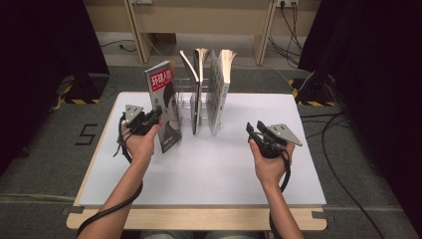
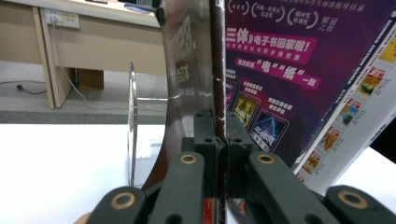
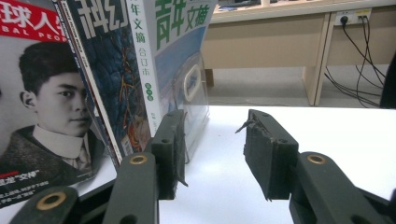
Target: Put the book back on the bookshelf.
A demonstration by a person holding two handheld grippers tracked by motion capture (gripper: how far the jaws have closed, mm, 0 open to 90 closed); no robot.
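Black jaws of the left gripper (image 2: pixel 222 140) were seen pressed together on the edge of a magazine (image 1: pixel 164 104), with its thin cover pinched between the pads. In the left gripper view the two fingers (image 2: pixel 205 135) stood side by side with almost no gap, and the glossy cover rose straight up between them. In the high view the magazine was held upright at the left part of the white table (image 1: pixel 209 169), with its lower corner low over the table or on it; which of the two could not be told. It was placed just beside a clear rack (image 1: pixel 185 102) and a little apart from it. The portrait on its cover was turned towards the person. The left hand (image 1: pixel 142 142) was closed around the body of the gripper.

Two more magazines were kept upright in the rack: a dark one (image 1: pixel 195 94) in the middle and a thick one (image 1: pixel 219 92) at its right, both leaning slightly with their pages fanned at the top.

The right gripper (image 3: pixel 212 149) was held well apart from the rack, over the bare right part of the table. Its jaws were seen apart, about half way, and nothing was between them. The worn pads (image 3: pixel 264 154) touched nothing. The right hand (image 1: pixel 268 159) was kept low over the table.
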